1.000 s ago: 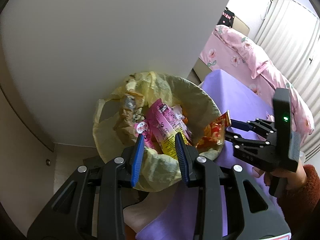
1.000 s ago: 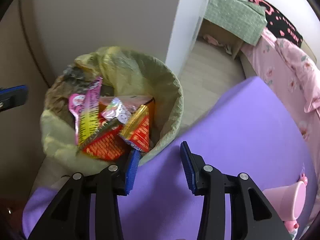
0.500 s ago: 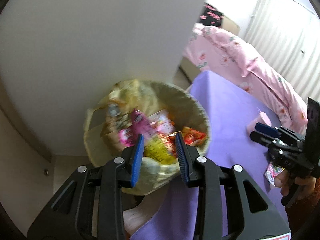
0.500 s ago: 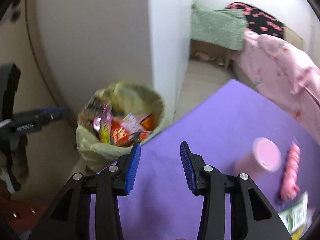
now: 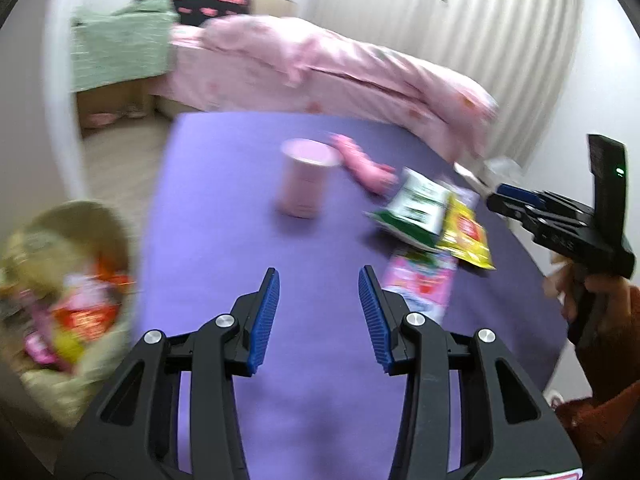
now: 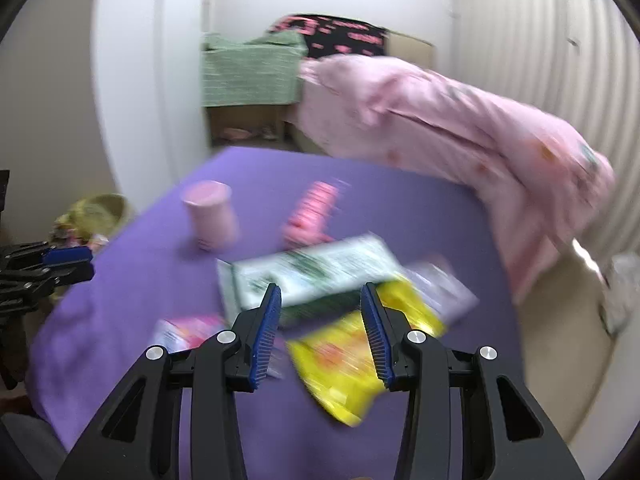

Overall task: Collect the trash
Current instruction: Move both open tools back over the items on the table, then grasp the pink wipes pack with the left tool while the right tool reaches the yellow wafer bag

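A: What is changed against the earlier frames?

B: One second ago the trash bin was seen in the centre of both views. Now the purple table point(image 5: 224, 208) fills both frames, and the trash bin point(image 5: 60, 280) is pushed to the lower left edge of the left wrist view and to the middle left of the right wrist view. The left gripper point(image 5: 319, 312) has just been opening its jaws; nothing is seen between them. The right gripper point(image 6: 320, 332) is held with its fingers apart as before, and nothing is gripped by it either.

A: Where is the trash now?

B: On the table, right of centre in the left view, three wrappers are laid close together: a green and white packet point(image 5: 416, 208), a yellow packet point(image 5: 466, 236) partly under it, and a pink packet point(image 5: 420, 284) just beside the left gripper's right finger. A pink cup point(image 5: 306, 178) stands upright near the centre, with a pink wrapped item point(image 5: 362, 162) lying just beside it.

A: Can any writing be read?

B: No. Print is visible on the packets, but it is too blurred to be read.

A: What is shown by one view only?

B: A pale purple packet point(image 6: 444, 288) next to the yellow one is made out clearly in the right view only. The hand on the right gripper, with a rust-red sleeve point(image 5: 600, 412), is seen in the left view only.
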The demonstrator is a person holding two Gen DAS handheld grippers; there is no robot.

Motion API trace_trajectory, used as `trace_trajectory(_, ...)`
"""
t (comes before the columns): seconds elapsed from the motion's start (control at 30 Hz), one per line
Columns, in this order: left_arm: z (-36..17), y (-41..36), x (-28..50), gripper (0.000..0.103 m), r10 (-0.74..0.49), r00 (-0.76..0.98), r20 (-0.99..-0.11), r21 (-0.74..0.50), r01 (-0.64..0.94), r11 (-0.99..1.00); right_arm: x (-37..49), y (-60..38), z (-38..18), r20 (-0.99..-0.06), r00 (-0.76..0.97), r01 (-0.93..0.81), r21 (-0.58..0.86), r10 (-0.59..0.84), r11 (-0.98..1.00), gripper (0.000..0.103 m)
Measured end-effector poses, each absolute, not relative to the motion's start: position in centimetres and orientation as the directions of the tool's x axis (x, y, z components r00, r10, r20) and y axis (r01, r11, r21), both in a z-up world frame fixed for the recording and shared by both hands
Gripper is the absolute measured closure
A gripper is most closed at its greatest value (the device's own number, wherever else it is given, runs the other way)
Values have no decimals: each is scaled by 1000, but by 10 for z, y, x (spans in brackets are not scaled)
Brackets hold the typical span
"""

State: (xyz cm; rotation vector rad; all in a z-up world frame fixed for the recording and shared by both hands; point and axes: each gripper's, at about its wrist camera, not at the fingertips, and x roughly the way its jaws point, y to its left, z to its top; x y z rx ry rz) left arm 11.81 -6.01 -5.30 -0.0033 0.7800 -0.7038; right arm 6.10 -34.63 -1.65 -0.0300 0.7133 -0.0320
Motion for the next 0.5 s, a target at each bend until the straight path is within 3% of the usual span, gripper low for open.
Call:
trace_trajectory(0.23,-70,-127,120,64,-599,392,-699,-220,678,701,39,-396,-45,-704,707,124,26,-69,992,64)
trace_trajectory(0.43,-88,-152,129,64,-552,317,-771,-239,660,713,46,-409,-71,-753,658,199,163,-8,966,64)
trace_trajectory(0.47,-91,-155,129,68,-536,305,-787,-231,660,715,50,-410,-75,-764,645,212,189,8,959,64)
trace_trajectory(0.5,-94,-157,127,79,-522,300,-799,-219,663,716,54,-411,-78,-774,633,223,212,25,952,63)
